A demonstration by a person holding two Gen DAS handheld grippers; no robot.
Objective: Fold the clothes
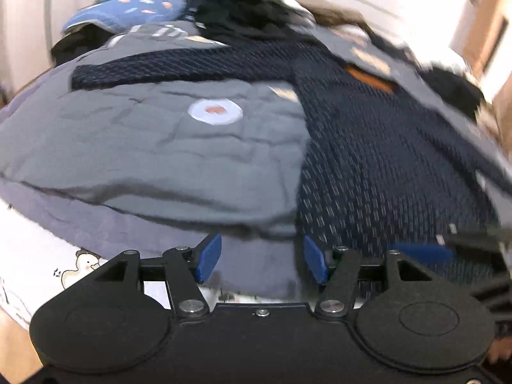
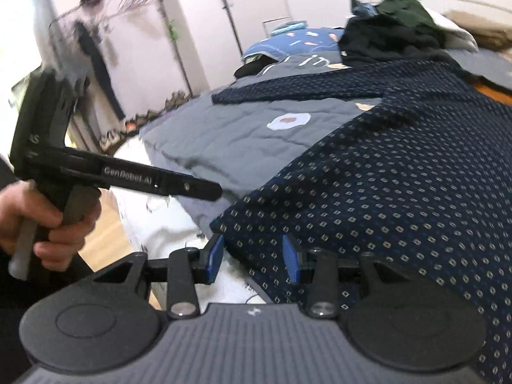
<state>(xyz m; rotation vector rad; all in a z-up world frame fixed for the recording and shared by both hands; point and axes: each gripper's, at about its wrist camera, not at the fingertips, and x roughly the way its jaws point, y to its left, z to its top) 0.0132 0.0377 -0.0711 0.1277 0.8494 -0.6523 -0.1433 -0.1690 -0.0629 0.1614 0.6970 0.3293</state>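
black hand-held gripper (image 2: 252, 257), blue pads (image 2: 213, 257), perhaps ribbed.

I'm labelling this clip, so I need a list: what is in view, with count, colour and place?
patterned shirt: one, navy with small diamonds, spread over the quilt.
quilt: one, grey, covers the bed.
clothes pile: one heap, dark, far end of bed.
pillow: one, blue, far left of bed.
sheet: one, white, duck print, under the quilt's near edge.
clothes rack: one, by the wall.
left gripper: open, over the quilt's edge.
right gripper: open, shirt hem between the fingers.
hand: one, holds the left gripper's handle.
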